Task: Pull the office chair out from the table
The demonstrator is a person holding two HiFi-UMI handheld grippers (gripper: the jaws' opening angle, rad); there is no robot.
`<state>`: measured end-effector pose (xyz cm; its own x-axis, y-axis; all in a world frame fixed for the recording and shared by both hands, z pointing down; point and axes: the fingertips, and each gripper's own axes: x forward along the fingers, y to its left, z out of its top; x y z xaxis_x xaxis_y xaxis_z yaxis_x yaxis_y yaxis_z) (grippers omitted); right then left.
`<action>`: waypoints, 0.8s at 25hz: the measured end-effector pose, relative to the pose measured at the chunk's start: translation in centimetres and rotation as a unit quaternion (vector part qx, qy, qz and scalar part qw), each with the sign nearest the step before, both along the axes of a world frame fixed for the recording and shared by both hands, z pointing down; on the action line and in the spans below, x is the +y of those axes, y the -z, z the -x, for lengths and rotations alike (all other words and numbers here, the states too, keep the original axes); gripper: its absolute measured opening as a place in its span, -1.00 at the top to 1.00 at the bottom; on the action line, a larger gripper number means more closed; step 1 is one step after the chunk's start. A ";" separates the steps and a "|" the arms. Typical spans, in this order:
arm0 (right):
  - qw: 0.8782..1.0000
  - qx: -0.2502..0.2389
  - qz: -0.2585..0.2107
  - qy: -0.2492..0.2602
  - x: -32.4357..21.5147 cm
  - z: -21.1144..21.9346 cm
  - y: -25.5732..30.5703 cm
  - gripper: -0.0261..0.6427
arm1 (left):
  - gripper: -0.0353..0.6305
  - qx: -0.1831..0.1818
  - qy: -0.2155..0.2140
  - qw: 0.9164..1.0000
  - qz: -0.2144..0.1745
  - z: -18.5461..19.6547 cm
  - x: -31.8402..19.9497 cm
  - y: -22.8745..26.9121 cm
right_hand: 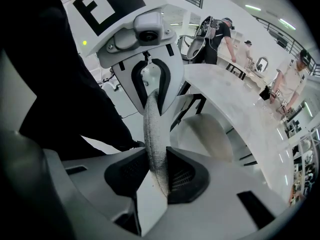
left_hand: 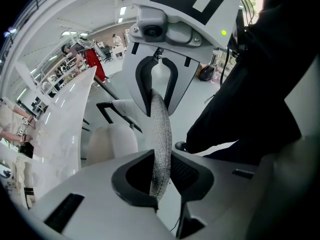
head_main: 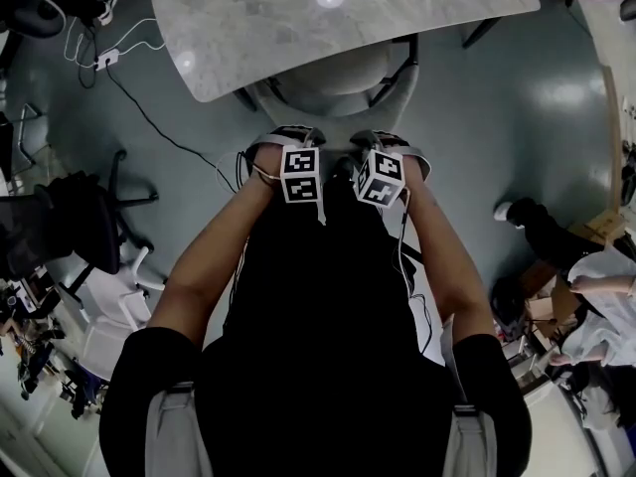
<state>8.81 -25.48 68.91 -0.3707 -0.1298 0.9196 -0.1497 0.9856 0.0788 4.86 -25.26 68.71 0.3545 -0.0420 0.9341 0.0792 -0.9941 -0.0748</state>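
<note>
The office chair's pale seat (head_main: pixel 333 82) is tucked under the marble table (head_main: pixel 328 18). I stand right behind it. My left gripper (head_main: pixel 288 137) and right gripper (head_main: pixel 390 141) sit side by side on the top of its backrest. In the left gripper view the grey mesh backrest edge (left_hand: pixel 161 134) runs between the jaws of the left gripper (left_hand: pixel 161 176), which is shut on it. The seat (left_hand: pixel 111 141) and table (left_hand: pixel 65 124) lie beyond. In the right gripper view the same edge (right_hand: pixel 152 129) is pinched by the right gripper (right_hand: pixel 159 176), with the seat (right_hand: pixel 205 134) and table (right_hand: pixel 240 109) behind.
A black chair (head_main: pixel 70 217) and a white chair (head_main: pixel 109 306) stand at my left. A cable (head_main: pixel 149 117) trails across the grey floor. People and cardboard boxes (head_main: pixel 586 296) crowd the right side.
</note>
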 end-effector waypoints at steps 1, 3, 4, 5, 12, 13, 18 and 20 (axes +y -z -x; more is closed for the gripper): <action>1.000 0.000 0.001 -0.001 0.1 0.0 -0.1 0.61 | 0.66 -0.001 0.000 1.000 0.000 0.0 0.1 0.0; 1.000 0.000 0.003 -0.002 0.3 0.0 -0.1 0.61 | 0.66 -0.003 -0.001 1.000 0.000 0.0 0.3 -0.1; 1.000 0.000 0.004 -0.002 0.4 0.0 -0.2 0.61 | 0.66 -0.003 -0.001 1.000 0.000 0.0 0.4 -0.1; 1.000 0.000 0.005 -0.001 0.6 0.0 -0.1 0.61 | 0.66 -0.004 -0.001 1.000 0.000 0.0 0.5 0.0; 1.000 0.006 0.006 0.001 1.4 -0.7 -0.1 0.61 | 0.66 -0.003 0.004 1.000 0.001 -0.6 1.6 0.2; 1.000 0.008 0.005 0.002 1.6 -0.9 -0.1 0.61 | 0.66 -0.003 0.005 1.000 0.002 -0.9 1.8 0.2; 1.000 0.010 0.010 0.015 2.2 -1.5 0.4 0.61 | 0.66 -0.004 0.008 1.000 0.012 -1.5 2.7 0.4; 1.000 0.008 0.016 0.021 3.0 -1.5 0.4 0.61 | 0.66 -0.005 0.005 1.000 0.014 -1.5 3.4 0.4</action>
